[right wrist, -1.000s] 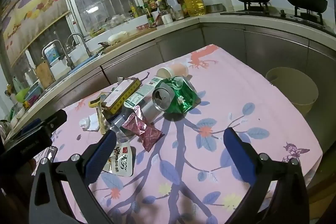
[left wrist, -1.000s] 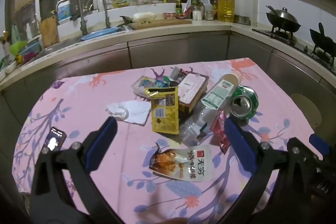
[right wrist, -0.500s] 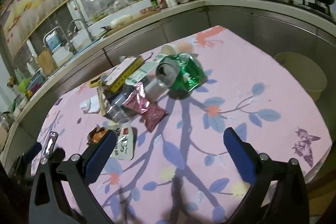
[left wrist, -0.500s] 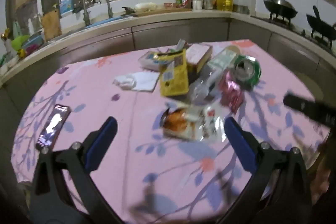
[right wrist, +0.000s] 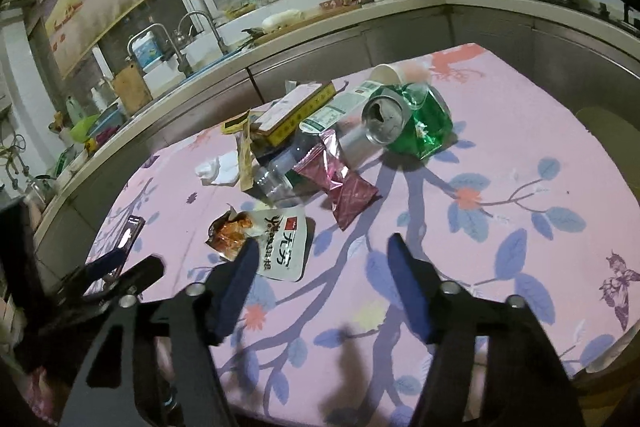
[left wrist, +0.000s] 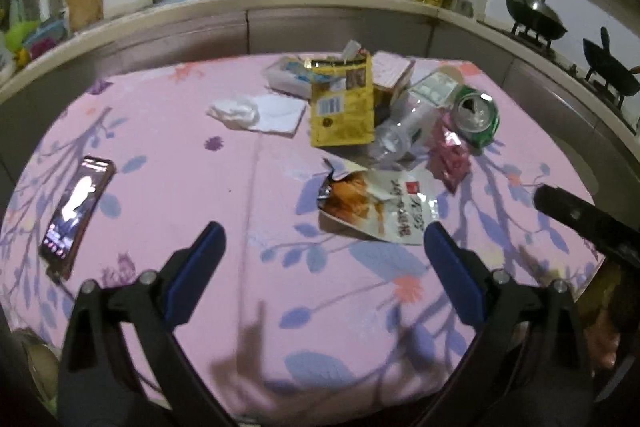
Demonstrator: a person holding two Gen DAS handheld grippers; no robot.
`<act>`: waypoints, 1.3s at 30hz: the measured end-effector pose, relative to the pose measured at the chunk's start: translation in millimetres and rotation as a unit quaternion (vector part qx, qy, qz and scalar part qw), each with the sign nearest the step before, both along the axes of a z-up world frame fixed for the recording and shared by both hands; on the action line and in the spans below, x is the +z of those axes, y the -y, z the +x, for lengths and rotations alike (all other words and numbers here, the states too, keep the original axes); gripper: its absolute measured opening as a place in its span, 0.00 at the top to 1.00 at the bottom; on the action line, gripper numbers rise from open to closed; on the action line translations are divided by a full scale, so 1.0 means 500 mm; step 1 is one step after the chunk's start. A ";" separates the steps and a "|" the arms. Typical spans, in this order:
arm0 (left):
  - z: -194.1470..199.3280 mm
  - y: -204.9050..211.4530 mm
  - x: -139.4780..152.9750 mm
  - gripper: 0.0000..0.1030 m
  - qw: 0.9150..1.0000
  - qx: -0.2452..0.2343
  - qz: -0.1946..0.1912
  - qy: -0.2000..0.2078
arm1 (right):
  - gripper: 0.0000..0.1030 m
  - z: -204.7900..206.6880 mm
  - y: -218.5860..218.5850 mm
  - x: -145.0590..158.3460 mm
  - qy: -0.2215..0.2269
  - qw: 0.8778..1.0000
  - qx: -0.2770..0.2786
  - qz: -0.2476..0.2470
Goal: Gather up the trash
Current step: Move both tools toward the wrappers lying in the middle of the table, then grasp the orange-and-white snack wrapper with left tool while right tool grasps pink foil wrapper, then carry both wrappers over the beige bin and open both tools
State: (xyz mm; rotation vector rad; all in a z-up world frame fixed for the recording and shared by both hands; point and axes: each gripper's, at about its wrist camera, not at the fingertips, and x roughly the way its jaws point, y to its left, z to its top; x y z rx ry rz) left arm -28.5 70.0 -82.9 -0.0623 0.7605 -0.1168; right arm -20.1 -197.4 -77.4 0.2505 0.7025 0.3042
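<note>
You're at the approach: both the left gripper [left wrist: 322, 247] and right gripper [right wrist: 322, 259] hang empty, fingers apart. Next, drop onto the white snack pouch [right wrist: 276, 243] (nearest piece) and pinch its edge.

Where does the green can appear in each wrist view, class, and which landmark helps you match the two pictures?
Left wrist view: the green can lies right of centre, at the right end of the trash pile, mouth toward the camera.
Right wrist view: the green can lies above centre, at the far right of the pile.
Shared landmark: the pink wrapper, just in front of the can in both.
</note>
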 end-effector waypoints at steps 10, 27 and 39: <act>0.152 -0.017 -0.085 0.45 0.982 -0.038 -0.141 -0.121 | 0.43 0.039 -0.018 -0.013 0.023 0.997 -0.003 -0.069; 0.193 -0.005 -0.121 0.85 0.967 -0.044 -0.198 -0.152 | 0.76 0.225 -0.058 -0.110 -0.014 0.987 0.104 -0.118; 0.129 0.057 0.015 0.92 0.978 -0.108 -0.156 -0.083 | 0.92 0.104 0.049 -0.060 0.037 0.997 0.062 -0.033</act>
